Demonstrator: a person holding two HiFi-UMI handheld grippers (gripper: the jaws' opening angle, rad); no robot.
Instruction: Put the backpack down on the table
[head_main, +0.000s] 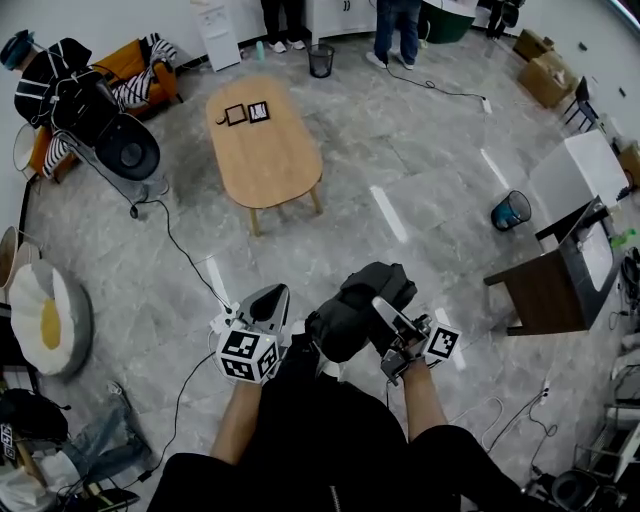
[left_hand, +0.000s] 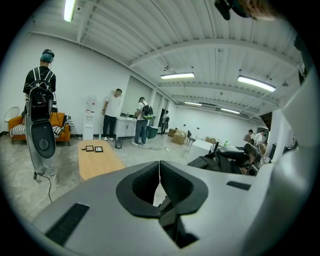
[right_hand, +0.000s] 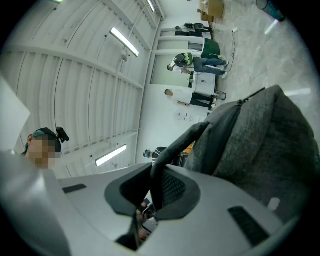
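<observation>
Right gripper view: I record the right gripper (right_hand: 152, 175) clamped on the dark strap (right_hand: 175, 145) of the grey woven-fabric backpack (right_hand: 250, 145). The left gripper (left_hand: 159, 172) has its jaws together, empty. The backpack is off the floor, well short of the oval wooden table (head_main: 265, 150), with its long axis slantwise. A black waste bin (head_main: 321, 60) stands beyond the table; I cannot tell its contents.

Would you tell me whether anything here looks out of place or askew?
The grey backpack dangles by one strap pinched in the right gripper, well short of the wooden table; nothing looks spilled or damaged.
</observation>
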